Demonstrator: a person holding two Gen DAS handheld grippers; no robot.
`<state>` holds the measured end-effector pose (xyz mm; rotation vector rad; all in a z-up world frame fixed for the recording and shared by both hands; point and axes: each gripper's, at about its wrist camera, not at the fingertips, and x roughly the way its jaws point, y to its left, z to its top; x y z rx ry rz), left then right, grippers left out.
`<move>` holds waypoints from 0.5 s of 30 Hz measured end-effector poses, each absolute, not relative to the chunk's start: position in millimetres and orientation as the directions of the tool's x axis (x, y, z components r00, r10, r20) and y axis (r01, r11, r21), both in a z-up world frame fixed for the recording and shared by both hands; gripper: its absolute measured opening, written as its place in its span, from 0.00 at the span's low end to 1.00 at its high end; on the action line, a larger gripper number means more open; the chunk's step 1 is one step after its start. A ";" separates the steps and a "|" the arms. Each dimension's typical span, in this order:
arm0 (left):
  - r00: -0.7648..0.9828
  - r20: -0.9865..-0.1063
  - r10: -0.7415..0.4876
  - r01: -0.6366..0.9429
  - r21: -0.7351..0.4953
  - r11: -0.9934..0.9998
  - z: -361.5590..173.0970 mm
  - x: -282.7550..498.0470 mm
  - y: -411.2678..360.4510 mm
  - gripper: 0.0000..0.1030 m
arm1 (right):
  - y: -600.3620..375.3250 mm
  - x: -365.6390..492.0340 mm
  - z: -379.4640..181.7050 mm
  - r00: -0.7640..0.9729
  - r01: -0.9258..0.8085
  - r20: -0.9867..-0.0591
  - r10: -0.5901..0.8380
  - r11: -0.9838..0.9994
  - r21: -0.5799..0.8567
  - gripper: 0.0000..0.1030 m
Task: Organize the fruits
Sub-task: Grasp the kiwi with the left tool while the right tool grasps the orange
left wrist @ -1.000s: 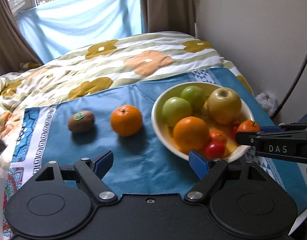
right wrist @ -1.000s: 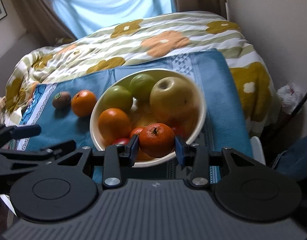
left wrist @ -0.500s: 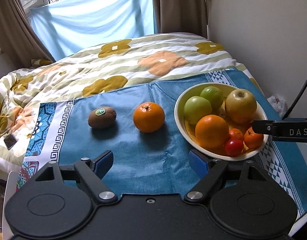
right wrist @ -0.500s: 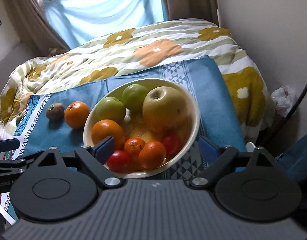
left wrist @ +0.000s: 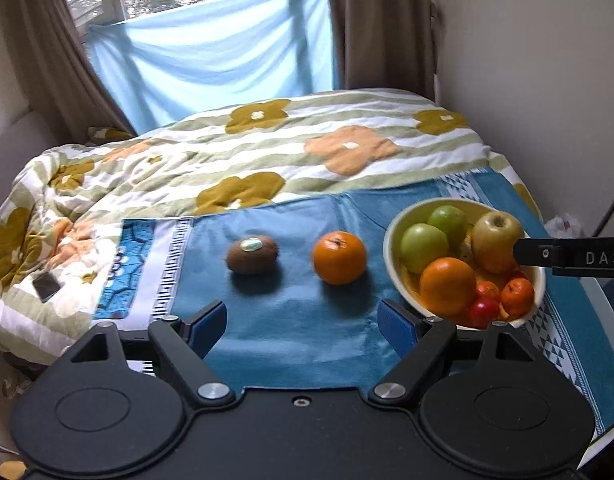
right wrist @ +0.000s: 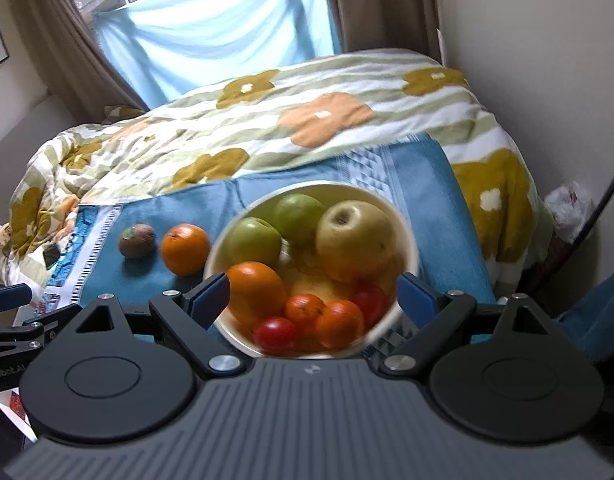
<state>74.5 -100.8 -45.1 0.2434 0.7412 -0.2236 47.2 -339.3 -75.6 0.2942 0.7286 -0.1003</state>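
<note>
A cream bowl sits at the right of a blue cloth, holding two green apples, a yellow apple, an orange, small mandarins and red tomatoes. An orange and a kiwi lie on the cloth left of the bowl. My left gripper is open and empty, hovering near the cloth's front edge. My right gripper is open and empty above the bowl's near side; its finger shows in the left wrist view.
The cloth lies on a bed with a flowered quilt. A phone lies at the left on the quilt. A wall is close on the right, and a window with curtains is behind the bed.
My right gripper opened, left the mandarin in the bowl and pulled back and up. My left gripper also drew back and up.
</note>
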 end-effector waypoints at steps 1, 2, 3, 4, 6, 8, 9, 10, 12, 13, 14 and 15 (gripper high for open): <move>0.721 -0.684 -0.113 0.277 0.135 0.951 -43.0 75.3 -95.9 0.83 | -334.7 48.7 -72.0 0.747 0.189 -0.664 0.012 0.955 0.229 1.00; 0.723 -0.681 -0.112 0.270 0.129 0.954 -40.3 76.8 -90.4 0.83 | -331.0 50.0 -69.0 0.752 0.186 -0.660 0.013 0.955 0.231 1.00; 0.727 -0.678 -0.109 0.263 0.128 0.956 -38.1 78.2 -85.7 0.83 | -326.8 51.7 -66.0 0.755 0.185 -0.655 0.013 0.955 0.232 1.00; 0.731 -0.674 -0.105 0.257 0.129 0.958 -35.8 79.9 -80.4 0.83 | -322.8 53.5 -63.2 0.758 0.183 -0.652 0.014 0.955 0.233 1.00; 0.736 -0.669 -0.101 0.252 0.132 0.959 -32.3 83.8 -71.5 0.84 | -313.5 57.7 -58.1 0.763 0.177 -0.646 0.015 0.957 0.231 1.00; 0.738 -0.666 -0.103 0.250 0.127 0.960 -29.7 89.0 -61.7 0.84 | -303.2 63.1 -54.4 0.764 0.167 -0.645 0.015 0.961 0.221 1.00; 0.738 -0.666 -0.105 0.249 0.124 0.961 -28.9 92.2 -56.4 0.84 | -298.3 65.6 -53.3 0.763 0.163 -0.647 0.014 0.963 0.213 1.00; 0.739 -0.665 -0.104 0.247 0.124 0.961 -27.9 95.8 -51.5 0.84 | -291.5 68.9 -52.1 0.762 0.156 -0.648 0.013 0.967 0.203 1.00; 0.741 -0.663 -0.102 0.249 0.131 0.960 -26.7 103.6 -42.9 0.87 | -280.7 74.1 -51.0 0.762 0.132 -0.647 0.024 0.973 0.191 1.00; 0.744 -0.661 -0.102 0.253 0.137 0.958 -26.1 106.8 -38.7 0.92 | -273.7 77.7 -50.1 0.762 0.120 -0.647 0.028 0.976 0.183 1.00; 0.747 -0.657 -0.103 0.258 0.143 0.956 -25.5 111.7 -34.4 0.95 | -268.5 81.6 -50.2 0.763 0.111 -0.645 0.030 0.978 0.177 1.00; 0.746 -0.658 -0.106 0.265 0.147 0.953 -25.4 116.5 -31.0 0.96 | -262.9 85.3 -49.4 0.765 0.102 -0.643 0.030 0.980 0.168 1.00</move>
